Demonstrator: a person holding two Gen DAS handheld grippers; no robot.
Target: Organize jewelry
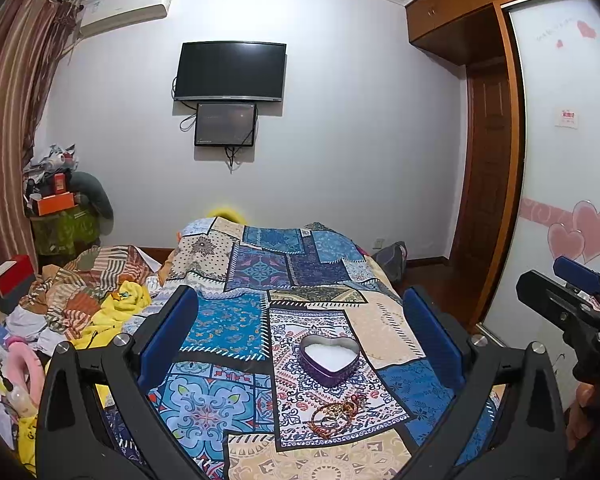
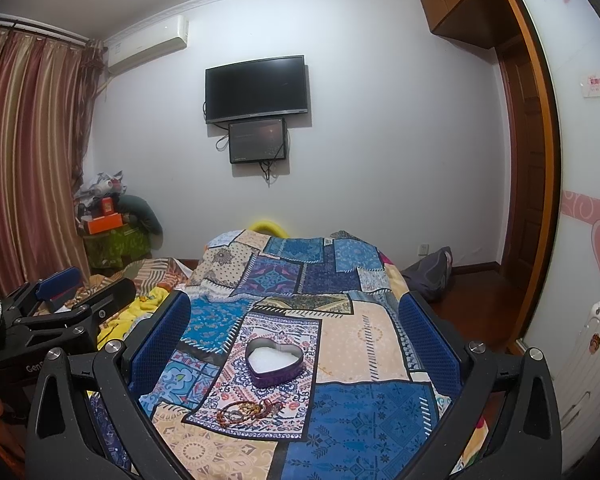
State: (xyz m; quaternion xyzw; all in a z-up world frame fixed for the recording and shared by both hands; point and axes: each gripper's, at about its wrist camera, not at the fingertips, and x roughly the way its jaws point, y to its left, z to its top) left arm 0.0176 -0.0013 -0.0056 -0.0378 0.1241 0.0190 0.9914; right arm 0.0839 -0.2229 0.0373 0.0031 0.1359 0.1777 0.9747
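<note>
A heart-shaped purple tin (image 1: pixel 329 359) with white lining sits open on the patchwork bedspread (image 1: pixel 228 320); tangled bracelets (image 1: pixel 334 414) lie just before it, between both wide-open, empty grippers, left (image 1: pixel 300 344) and right (image 2: pixel 296 344)

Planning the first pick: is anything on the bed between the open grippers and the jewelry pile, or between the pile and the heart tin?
Nothing visible. The tangled pile of gold and reddish bracelets lies uncovered on the patchwork quilt, just in front of the open purple heart-shaped tin, with only bare quilt between them. Left gripper and right gripper hover open, unobstructed.
</note>
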